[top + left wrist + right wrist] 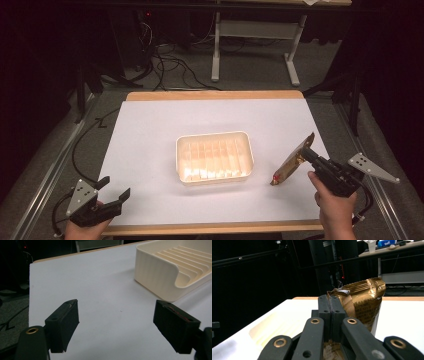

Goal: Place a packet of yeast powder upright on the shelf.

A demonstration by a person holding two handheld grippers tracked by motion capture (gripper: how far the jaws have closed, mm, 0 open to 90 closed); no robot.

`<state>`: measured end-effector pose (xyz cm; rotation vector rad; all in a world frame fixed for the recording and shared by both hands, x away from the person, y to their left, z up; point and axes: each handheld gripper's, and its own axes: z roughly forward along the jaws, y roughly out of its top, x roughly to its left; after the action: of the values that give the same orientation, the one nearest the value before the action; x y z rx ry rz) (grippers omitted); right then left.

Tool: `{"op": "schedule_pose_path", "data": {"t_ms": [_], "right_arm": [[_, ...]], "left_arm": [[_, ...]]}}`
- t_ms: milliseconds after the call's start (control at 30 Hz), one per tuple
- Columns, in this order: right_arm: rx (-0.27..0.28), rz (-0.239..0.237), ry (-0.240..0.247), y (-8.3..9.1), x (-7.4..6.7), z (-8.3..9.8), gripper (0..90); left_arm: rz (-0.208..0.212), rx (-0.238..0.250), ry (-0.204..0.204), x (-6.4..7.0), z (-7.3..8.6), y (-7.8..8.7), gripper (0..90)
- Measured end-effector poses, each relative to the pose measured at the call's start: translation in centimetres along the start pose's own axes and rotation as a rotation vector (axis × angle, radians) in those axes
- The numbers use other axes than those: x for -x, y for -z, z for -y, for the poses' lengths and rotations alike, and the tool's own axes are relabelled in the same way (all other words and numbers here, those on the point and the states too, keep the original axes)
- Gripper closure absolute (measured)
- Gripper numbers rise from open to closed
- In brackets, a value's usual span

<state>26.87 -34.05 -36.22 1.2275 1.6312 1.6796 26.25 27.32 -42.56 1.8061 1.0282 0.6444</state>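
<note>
A gold foil packet (292, 161) hangs tilted above the right side of the white table, its lower end near the surface. My right gripper (306, 153) is shut on it; in the right gripper view the jaws pinch the packet (362, 305) at its crimped edge. A cream ribbed tray (214, 157) lies empty in the middle of the table, left of the packet. My left gripper (114, 189) rests at the near left corner, open, with nothing between its pads (62, 322). In the left gripper view the tray (160, 272) stands ahead to the right.
The table (150, 130) is covered in white with a wooden rim at front and back. Beyond it are a white desk frame (255, 35), cables on grey carpet and dark stands at both sides.
</note>
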Motion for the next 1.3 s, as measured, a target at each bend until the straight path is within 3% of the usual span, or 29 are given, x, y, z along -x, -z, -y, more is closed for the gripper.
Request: {"op": "schedule_pose_path", "data": {"t_ms": [667,1033,1300], "right_arm": [[0.007,-0.056,0.081,-1.2,-2.5,-3.3,90.0],[0.02,-0.128,0.129,-2.5,-5.3,-6.2,90.0],[0.017,-0.179,0.149,-3.9,-7.3,-7.3,90.0]], "left_arm": [[0.003,0.005,-0.006,-0.1,-0.1,0.2,21.1],[0.004,0.006,-0.003,-0.2,-0.1,0.1,21.1],[0.008,0.005,0.001,-0.1,0.0,0.1,21.1]]}}
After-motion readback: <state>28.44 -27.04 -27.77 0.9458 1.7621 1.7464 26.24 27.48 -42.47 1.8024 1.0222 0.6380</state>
